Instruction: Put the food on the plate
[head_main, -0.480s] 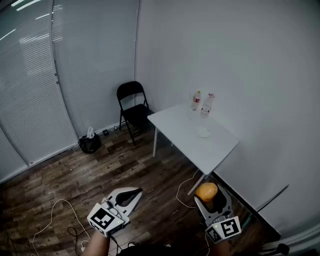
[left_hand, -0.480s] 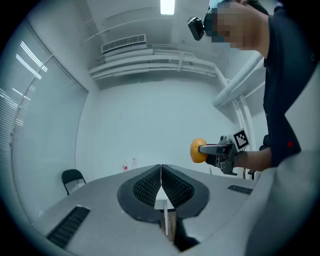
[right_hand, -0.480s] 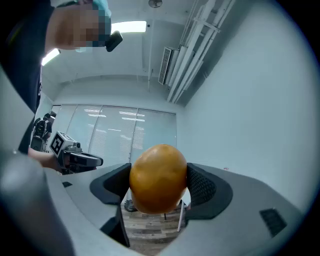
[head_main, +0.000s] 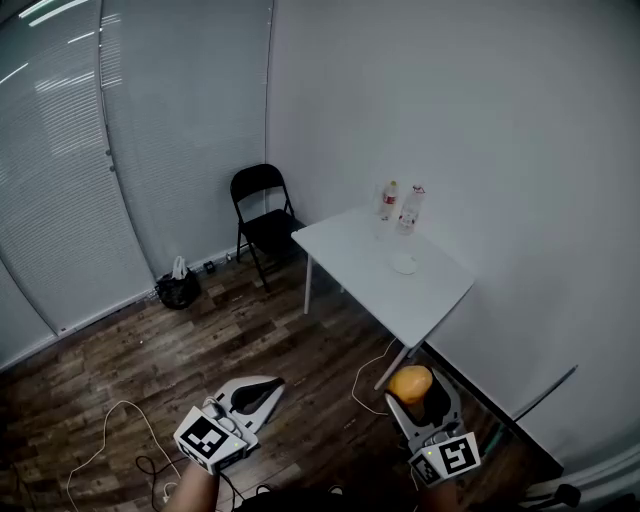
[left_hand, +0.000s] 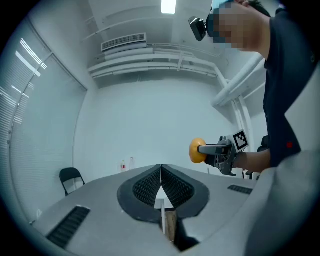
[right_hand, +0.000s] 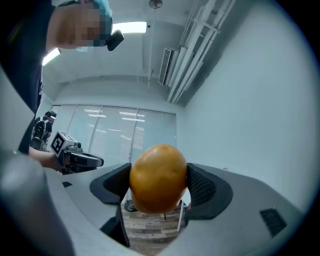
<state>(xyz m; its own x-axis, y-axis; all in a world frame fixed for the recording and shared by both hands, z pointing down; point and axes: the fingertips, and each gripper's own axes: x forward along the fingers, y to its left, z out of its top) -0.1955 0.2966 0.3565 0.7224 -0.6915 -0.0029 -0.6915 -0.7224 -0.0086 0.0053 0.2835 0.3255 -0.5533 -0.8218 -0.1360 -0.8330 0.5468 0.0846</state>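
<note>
An orange, egg-shaped piece of food (head_main: 411, 383) (right_hand: 158, 178) sits between the jaws of my right gripper (head_main: 414, 392) (right_hand: 158, 186), which is shut on it at the lower right of the head view, over the floor. The food (left_hand: 196, 150) also shows in the left gripper view, held out at the right. My left gripper (head_main: 262, 390) (left_hand: 161, 176) is shut with nothing in it, low at the left. A small white plate (head_main: 404, 264) lies on the white table (head_main: 352, 250), far ahead of both grippers.
Two plastic bottles (head_main: 399, 206) stand at the table's far side by the wall. A black folding chair (head_main: 262, 217) stands left of the table, with a dark bag (head_main: 177, 287) by the blinds. White cables (head_main: 110, 428) trail over the wooden floor.
The view has shifted slightly; both grippers stay low in the picture, and the right one still holds the food.
</note>
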